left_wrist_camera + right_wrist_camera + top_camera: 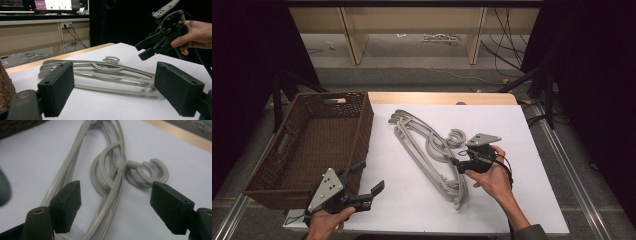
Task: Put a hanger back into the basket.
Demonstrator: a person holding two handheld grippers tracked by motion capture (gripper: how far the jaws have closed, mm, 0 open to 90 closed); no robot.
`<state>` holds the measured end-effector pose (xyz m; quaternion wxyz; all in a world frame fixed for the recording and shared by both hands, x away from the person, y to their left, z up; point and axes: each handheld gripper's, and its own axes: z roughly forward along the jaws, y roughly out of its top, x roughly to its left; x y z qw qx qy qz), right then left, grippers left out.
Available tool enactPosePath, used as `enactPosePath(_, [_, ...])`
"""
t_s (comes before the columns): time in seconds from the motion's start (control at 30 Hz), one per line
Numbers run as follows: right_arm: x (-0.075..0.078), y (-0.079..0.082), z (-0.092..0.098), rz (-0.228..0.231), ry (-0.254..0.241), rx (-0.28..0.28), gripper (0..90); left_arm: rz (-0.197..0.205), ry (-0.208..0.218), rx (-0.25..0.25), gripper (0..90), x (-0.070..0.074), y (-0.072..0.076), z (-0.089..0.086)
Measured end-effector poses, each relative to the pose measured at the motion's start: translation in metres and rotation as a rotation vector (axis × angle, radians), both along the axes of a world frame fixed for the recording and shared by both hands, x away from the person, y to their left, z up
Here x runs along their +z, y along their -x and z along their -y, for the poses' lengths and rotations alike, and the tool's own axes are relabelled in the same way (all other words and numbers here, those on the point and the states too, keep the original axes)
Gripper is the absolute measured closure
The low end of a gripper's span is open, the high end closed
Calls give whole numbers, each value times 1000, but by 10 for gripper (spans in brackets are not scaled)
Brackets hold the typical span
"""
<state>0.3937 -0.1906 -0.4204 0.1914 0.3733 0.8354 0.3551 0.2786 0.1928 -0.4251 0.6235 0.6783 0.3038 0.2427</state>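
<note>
A stack of pale grey plastic clothes hangers (432,152) is laid flat on the white table top (512,125), running diagonally, with their curled hooks (455,137) gathered on the side turned away from a dark brown woven wicker basket (312,145). The basket is set at the table's left edge, near the hangers but apart from them, and nothing can be made out inside it.

The right gripper (460,165), black with a grey three-cornered plate on top, is held in the right hand (492,177) directly over the middle of the hanger stack, on the side away from the basket. In the right gripper view (115,205) its jaws are seen spread wide, with the hanger necks and hooks (147,173) lying between and beyond them; nothing is gripped, and whether the pads touch the plastic cannot be told.

The left gripper (368,179) is held in the left hand (327,222) just beside the basket's near corner, well apart from the hangers. Its jaws are opened wide and nothing is held. In the left gripper view (120,92) the hanger stack (105,75) is seen lying across the table beyond the two black pads (58,87), with the right gripper (143,50) hovering above its far end.
</note>
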Motion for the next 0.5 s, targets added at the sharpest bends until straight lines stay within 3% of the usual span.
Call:
enactPosePath(0.17, [-14,-16,-10,-65,59,18,356,-2,1,-2,160,0,0,1])
enactPosePath(0.3, [-22,-23,-13,-102,70,4,386,-4,0,-5,161,0,0,1])
enactPosePath(0.33, [-26,-26,-14,-88,65,3,411,-5,0,-4,162,0,0,1])
enactPosePath(0.37, [-28,-29,-15,-130,74,4,431,-3,3,-5,162,0,0,1])
enactPosePath(0.5, [-36,-35,-19,-148,83,-5,466,-2,-3,-12,162,0,0,1])
